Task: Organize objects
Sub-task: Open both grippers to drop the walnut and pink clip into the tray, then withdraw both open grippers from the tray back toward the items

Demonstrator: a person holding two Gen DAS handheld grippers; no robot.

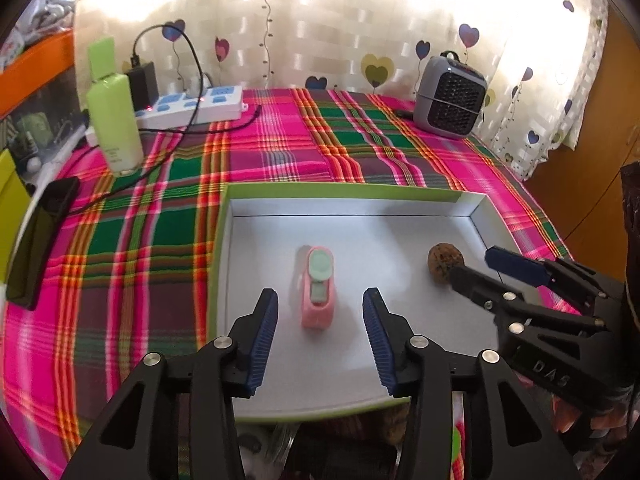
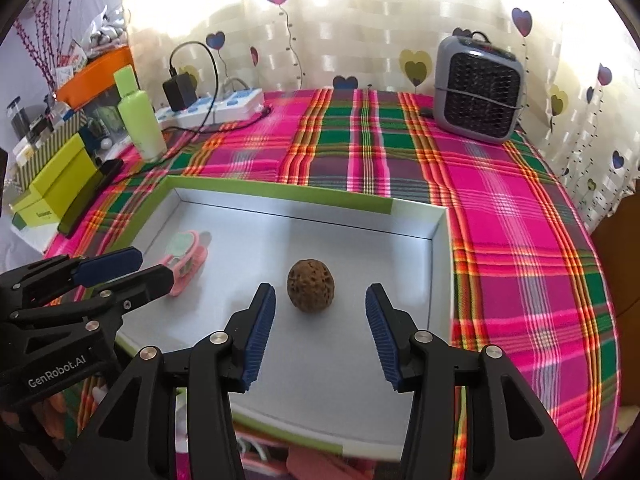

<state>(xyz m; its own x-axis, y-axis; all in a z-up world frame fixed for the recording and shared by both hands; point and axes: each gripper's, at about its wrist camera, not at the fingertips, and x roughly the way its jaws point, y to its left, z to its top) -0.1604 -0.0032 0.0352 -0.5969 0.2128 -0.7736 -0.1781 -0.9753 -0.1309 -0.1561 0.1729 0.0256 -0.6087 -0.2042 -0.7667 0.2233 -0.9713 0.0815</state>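
Observation:
A shallow white tray with a green rim lies on the plaid cloth. A pink device with a mint top lies in its middle; in the right wrist view the pink device sits at the tray's left. A brown walnut lies to its right. My left gripper is open, its fingers either side of the pink device. My right gripper is open around the walnut, touching nothing. Each gripper shows in the other's view: the right gripper and the left gripper.
A green bottle, a white power strip with charger and cables, and a grey fan heater stand at the table's back. A black phone and a lime box lie at the left.

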